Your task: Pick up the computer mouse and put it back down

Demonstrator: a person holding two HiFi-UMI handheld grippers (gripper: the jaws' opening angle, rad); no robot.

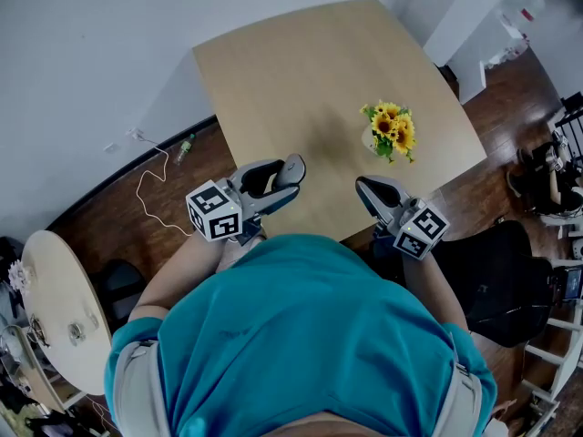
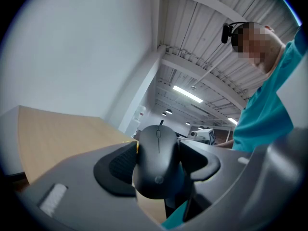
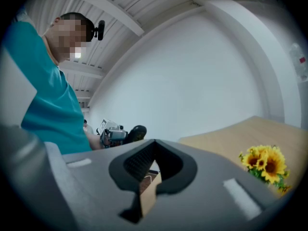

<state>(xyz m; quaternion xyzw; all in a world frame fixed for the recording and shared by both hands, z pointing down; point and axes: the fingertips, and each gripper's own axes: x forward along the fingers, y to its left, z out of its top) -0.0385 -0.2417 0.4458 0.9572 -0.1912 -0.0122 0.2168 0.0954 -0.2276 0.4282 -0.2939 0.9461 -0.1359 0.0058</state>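
Computer mouse (image 2: 158, 160) is pinched across its sides by the left gripper (image 1: 290, 182), jaws spread to its width. It's held level and looks clear of the table (image 1: 301, 62) near the front edge, so the lift seems done and set-down pending. Right gripper (image 1: 366, 189) is empty, jaws pressed together, parked short of the sunflowers (image 1: 392, 133), probably just keeping clear.
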